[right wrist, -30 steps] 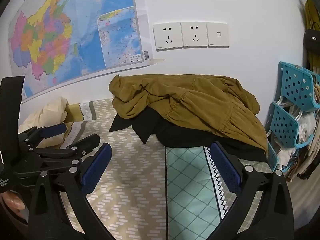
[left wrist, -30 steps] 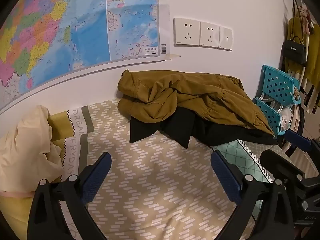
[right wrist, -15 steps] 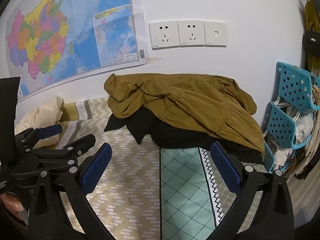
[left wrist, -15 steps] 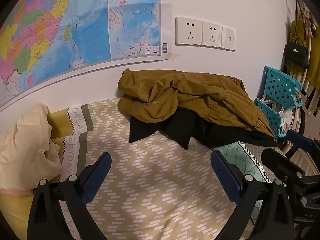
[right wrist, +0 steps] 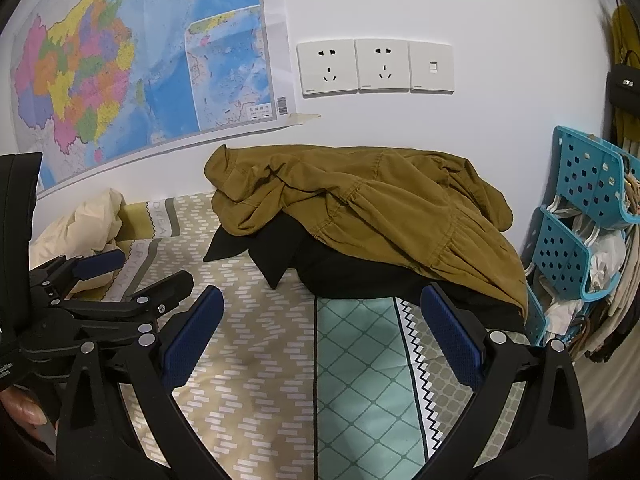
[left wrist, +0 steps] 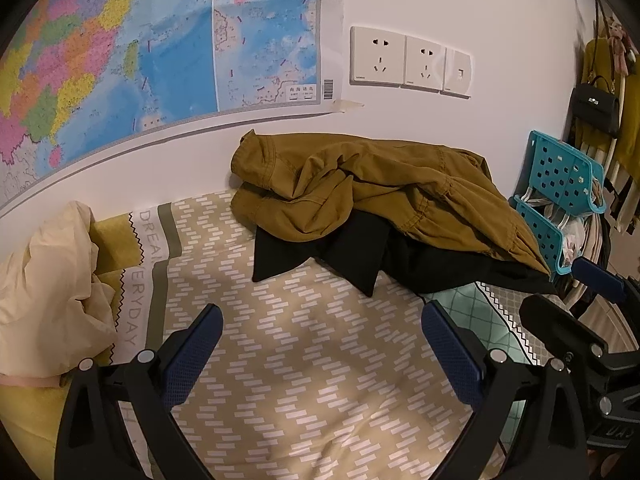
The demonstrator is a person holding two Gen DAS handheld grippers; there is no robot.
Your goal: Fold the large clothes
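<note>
- Mustard jacket (left wrist: 384,184) is heaped at the back of the bed (left wrist: 304,360), against the wall, on top of a black garment (left wrist: 340,252).
- Left gripper (left wrist: 320,348) is held over the bedspread, fingers spread, nothing gripped.
- Right gripper (right wrist: 324,332) likewise: fingers spread, clear of the jacket.
- Blue baskets (right wrist: 576,216) are seen just right of the pile; map (left wrist: 140,60) and sockets (right wrist: 372,66) above on the wall.

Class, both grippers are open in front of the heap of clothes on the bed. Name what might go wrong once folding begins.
1. The mustard jacket lies crumpled on top of a black garment; a pinch could catch both layers and drag them together.
2. The heap's right edge sits close to the blue basket rack, so a pulled hem may snag it.
3. The left gripper and right gripper hover side by side and could collide.
</note>
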